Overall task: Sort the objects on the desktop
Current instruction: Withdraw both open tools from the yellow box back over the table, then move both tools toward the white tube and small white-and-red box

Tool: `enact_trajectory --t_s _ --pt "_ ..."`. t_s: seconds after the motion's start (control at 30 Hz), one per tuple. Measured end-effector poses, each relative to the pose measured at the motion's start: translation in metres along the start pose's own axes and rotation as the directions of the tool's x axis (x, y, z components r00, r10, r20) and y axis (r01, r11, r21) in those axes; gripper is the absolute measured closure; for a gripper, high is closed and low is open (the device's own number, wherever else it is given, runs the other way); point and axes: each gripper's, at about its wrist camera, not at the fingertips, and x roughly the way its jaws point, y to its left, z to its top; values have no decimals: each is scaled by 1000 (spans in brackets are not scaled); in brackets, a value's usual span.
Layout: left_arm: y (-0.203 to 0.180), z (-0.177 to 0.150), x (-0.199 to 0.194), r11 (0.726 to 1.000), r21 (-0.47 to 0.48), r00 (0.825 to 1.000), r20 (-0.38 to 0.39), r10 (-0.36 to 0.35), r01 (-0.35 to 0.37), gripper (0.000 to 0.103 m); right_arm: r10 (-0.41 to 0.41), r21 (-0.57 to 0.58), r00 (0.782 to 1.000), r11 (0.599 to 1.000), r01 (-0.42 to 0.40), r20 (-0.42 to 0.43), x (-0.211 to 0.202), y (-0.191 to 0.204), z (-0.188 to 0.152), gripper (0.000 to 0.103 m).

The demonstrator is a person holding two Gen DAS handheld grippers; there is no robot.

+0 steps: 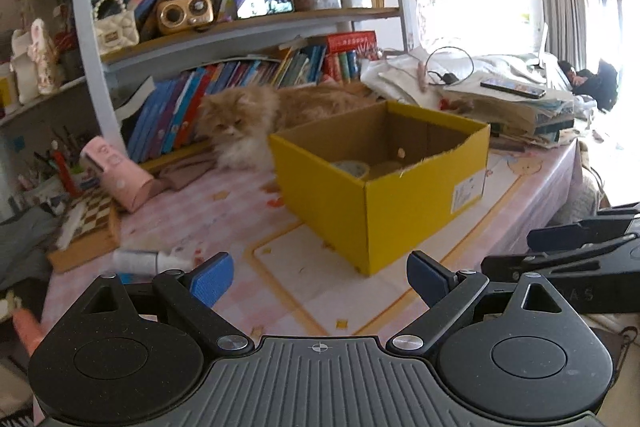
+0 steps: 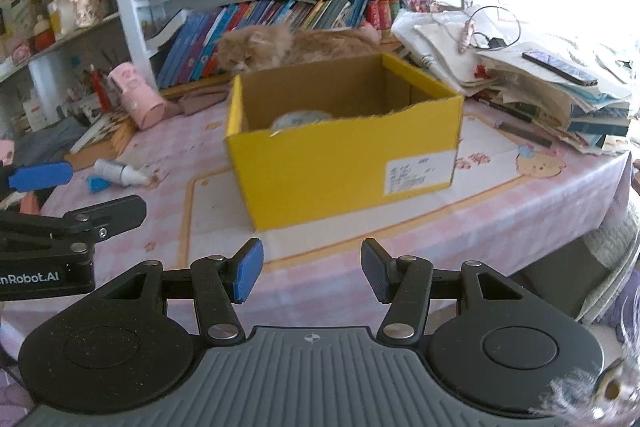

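Both grippers are hovering over the near edge of a desk covered in a pink checked tablecloth [image 2: 500, 223], pointing toward an open yellow cardboard box [image 2: 344, 163] that is sitting in the middle of it. The left gripper [image 1: 320, 281] is standing with its blue pads spread wide and nothing between them. The right gripper [image 2: 312, 271] is holding its pads at a narrower gap, also with nothing between them.

Inside the box a roll of tape [image 1: 352, 169] is lying on the bottom; from the right wrist view only its pale top is peeking over the front wall. A white shipping label [image 2: 418, 173] is stuck to the box's front face, but its print is too blurred to read. In the right wrist view the side of the left gripper is showing white lettering that reads "nRobot.AI", cut off at the frame's edge.

A small white bottle [image 2: 120, 173] is lying on its side on the cloth to the left of the box, well apart from it, with a scrap of something blue [image 2: 96, 183] just beside it. A pink cylindrical holder [image 1: 120, 177] is tipped over farther back on the left. A fluffy ginger cat [image 1: 256, 115] is resting behind the box, in front of a row of books [image 1: 188, 107]. To the right, a phone [image 2: 560, 68] is lying on a heap of papers.
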Motion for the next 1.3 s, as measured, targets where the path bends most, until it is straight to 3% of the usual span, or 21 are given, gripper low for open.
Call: enact_trajectory --t_s 0.67,1.3 --pt "39 -34 -24 997 -57 996 -83 39 -44 8 60 -88 996 994 -67 -70 0 67 -21 47" --pt "50 -43 -33 991 -109 993 -100 70 -81 8 84 -134 992 986 -96 -91 0 81 -25 47"
